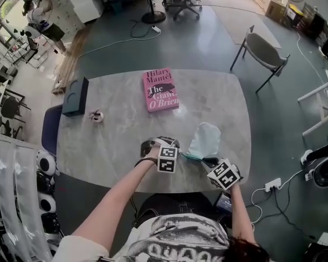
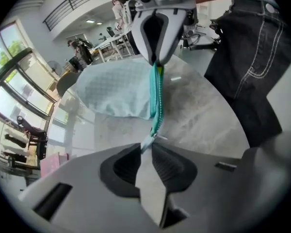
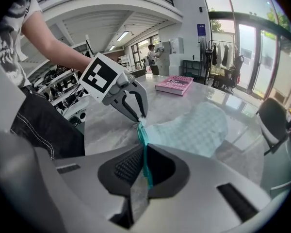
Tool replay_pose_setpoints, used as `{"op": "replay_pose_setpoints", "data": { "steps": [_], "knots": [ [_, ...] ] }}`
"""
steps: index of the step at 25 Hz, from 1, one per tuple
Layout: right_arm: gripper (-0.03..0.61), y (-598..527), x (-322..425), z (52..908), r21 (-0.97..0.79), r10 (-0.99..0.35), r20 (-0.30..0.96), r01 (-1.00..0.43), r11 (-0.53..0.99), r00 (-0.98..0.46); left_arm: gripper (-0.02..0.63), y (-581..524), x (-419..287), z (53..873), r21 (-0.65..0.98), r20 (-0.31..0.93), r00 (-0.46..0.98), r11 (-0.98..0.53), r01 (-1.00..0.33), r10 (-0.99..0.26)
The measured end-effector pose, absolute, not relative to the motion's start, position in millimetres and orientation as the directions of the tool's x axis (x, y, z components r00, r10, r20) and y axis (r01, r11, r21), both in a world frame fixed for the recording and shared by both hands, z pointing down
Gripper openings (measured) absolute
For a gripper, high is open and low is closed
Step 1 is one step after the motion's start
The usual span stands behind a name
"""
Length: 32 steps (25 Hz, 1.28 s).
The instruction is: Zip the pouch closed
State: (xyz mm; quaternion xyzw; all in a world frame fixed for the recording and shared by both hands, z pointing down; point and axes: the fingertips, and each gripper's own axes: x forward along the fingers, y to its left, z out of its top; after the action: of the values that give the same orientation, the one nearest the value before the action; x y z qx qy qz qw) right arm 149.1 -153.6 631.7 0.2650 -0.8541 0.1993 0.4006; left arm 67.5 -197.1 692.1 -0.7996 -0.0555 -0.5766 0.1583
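Table [image 1: 115, 146] first, since it's the biggest thing here: one grey stone-look top, seen in the head view. Off its edge at 2 o'clock stands one grey chair [image 1: 265, 51], well apart from it.

On the top there's one pink book [image 1: 160, 89] lying flat at 12 o'clock from the middle. One dark box [image 1: 75, 96] sits out at 10 o'clock by the edge. One pale blue pouch [image 1: 205, 140] is at 4 o'clock, near the edge closest to the person.

Two grippers, both down at that pouch. The right gripper [image 3: 141, 152] has its jaws closed on the pouch, pinching the teal zipper [image 2: 156, 98] at one end, so the strip runs right between its pads. The left gripper [image 2: 148, 148] sits at the zipper's other end, at 9 o'clock from the right one in the head view. Its jaws stand apart with a wedge of table showing between them. The one little pull tab [image 2: 149, 141] lies right at their tips, not pinched as far as I can see.

Smallest bit: one tiny white-and-pink object [image 1: 97, 116] just beside the box, at 9 o'clock from the middle. Can't tell what it is.
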Motion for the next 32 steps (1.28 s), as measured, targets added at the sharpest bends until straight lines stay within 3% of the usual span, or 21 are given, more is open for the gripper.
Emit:
{"op": "replay_pose_setpoints", "data": {
  "steps": [3,9,12,15,21,32],
  "knots": [
    [0.021,-153,155,634,-0.108,-0.306,0.800,-0.626,0.773,-0.516,0.033,-192,68,696,-0.165,0.942,0.326,-0.952,0.256,-0.075],
    [0.037,-159,169,637,-0.019,-0.407,0.812,-0.717,0.697,-0.418,0.018,-183,68,682,-0.074,0.911,0.410,-0.996,0.051,-0.046],
    [0.071,-159,173,634,-0.002,-0.452,0.800,-0.756,0.654,-0.394,0.017,-177,71,675,-0.009,0.897,0.441,-1.000,-0.024,-0.019],
    [0.158,-156,169,623,-0.027,-0.484,0.775,-0.786,0.618,-0.407,0.015,-174,79,666,0.035,0.876,0.482,-0.997,-0.073,-0.004],
    [0.098,-143,130,617,-0.217,-0.445,0.722,-0.784,0.582,-0.530,0.015,-167,94,652,0.077,0.848,0.530,-0.992,-0.104,0.010],
    [0.103,-129,118,647,-0.404,-0.359,0.777,-0.847,0.344,-0.517,0.015,-157,107,644,0.099,0.825,0.565,-0.986,-0.136,0.005]
  ]
}}
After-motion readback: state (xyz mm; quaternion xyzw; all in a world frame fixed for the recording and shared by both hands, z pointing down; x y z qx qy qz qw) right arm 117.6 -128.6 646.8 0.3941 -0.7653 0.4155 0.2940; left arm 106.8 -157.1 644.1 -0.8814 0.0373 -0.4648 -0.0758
